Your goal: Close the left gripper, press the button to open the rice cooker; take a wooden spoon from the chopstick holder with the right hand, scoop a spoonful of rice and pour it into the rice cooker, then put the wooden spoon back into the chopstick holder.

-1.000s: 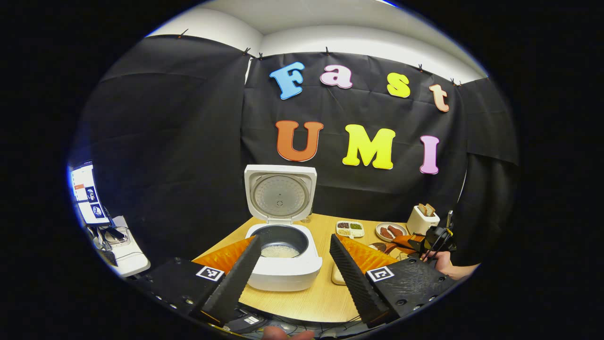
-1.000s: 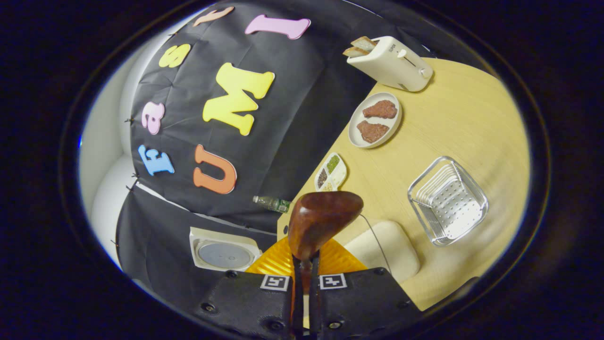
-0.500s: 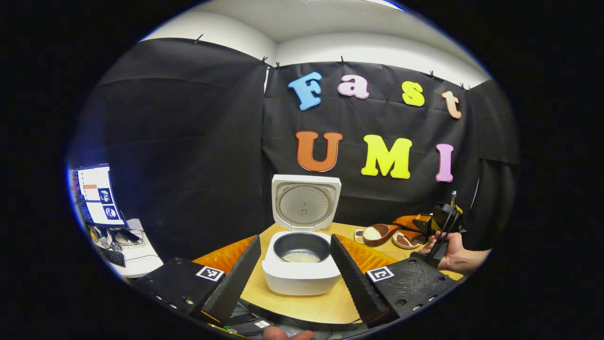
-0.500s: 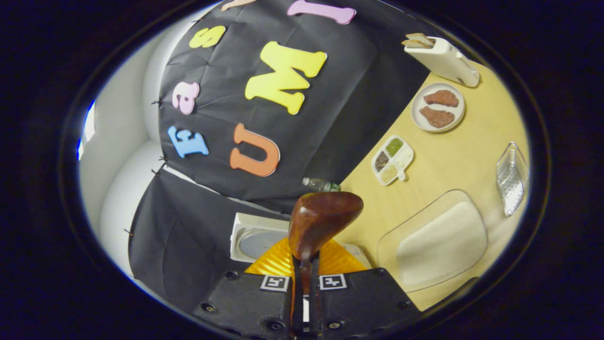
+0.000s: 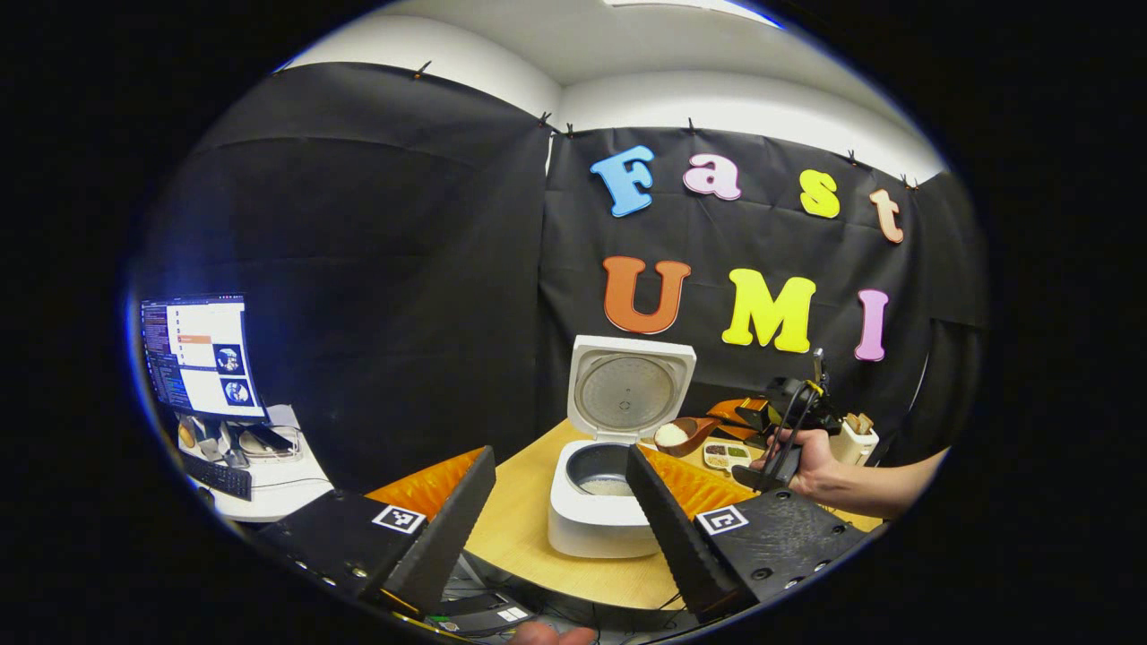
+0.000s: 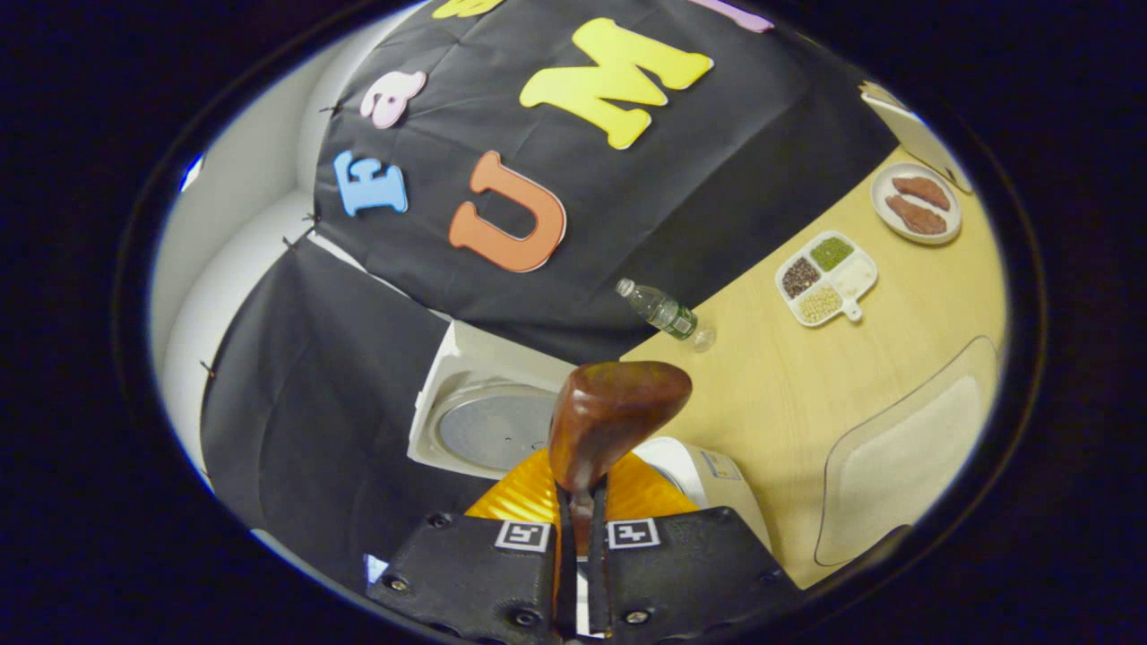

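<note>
White rice cooker [image 5: 596, 502] open, rice inside; wooden spoon [image 5: 678, 436] heaped with rice.

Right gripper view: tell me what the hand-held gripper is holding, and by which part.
The right hand-held gripper is shut on the wooden spoon, gripping its handle just below the bowl. The left hand-held gripper is open and holds nothing.

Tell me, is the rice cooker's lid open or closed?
Open. The rice cooker has its lid standing straight up at the back, and you can see into the dark pot with some rice.
</note>
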